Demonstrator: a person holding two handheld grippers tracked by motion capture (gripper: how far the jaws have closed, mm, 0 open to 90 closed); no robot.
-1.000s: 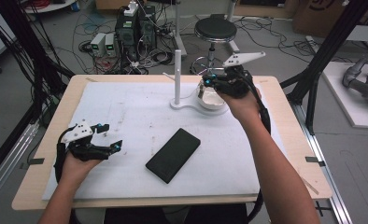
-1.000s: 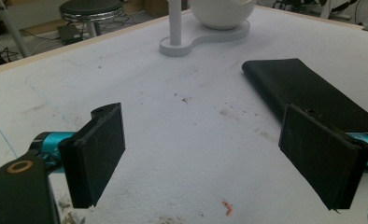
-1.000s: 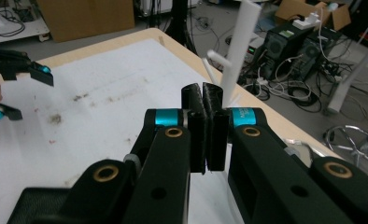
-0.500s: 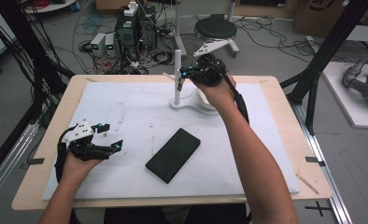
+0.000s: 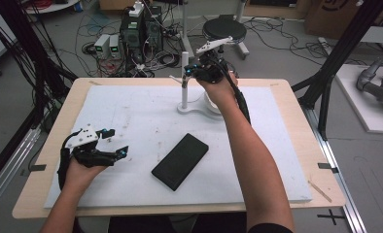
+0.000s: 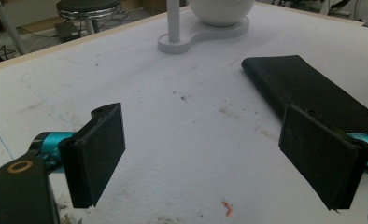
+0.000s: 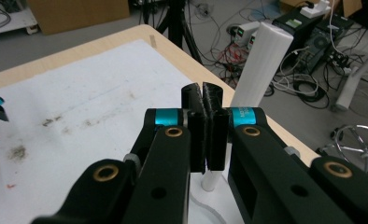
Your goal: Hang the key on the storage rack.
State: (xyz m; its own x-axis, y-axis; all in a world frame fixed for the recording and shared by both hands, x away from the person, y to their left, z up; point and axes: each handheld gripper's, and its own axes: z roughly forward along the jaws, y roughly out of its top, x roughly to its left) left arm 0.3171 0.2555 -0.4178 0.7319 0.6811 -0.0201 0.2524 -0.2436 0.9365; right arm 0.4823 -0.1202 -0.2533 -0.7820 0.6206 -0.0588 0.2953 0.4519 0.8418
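Grippers at work over a white mat (image 5: 131,111) on a wooden table (image 5: 296,145): the right gripper (image 5: 195,73), its jaws pressed together with nothing between them, hovers at the top of a white upright post (image 5: 184,80) near the table's far edge. In the right gripper view, that post (image 7: 261,65) stands just beyond the closed pads. The post rises from a flat white base (image 5: 194,108), which also carries a white bowl (image 6: 221,10). The left gripper (image 5: 113,141) rests low at the mat's near left, jaws spread wide and empty. A black phone (image 5: 180,161) lies flat on the mat between the person's forearms, well apart from the post.
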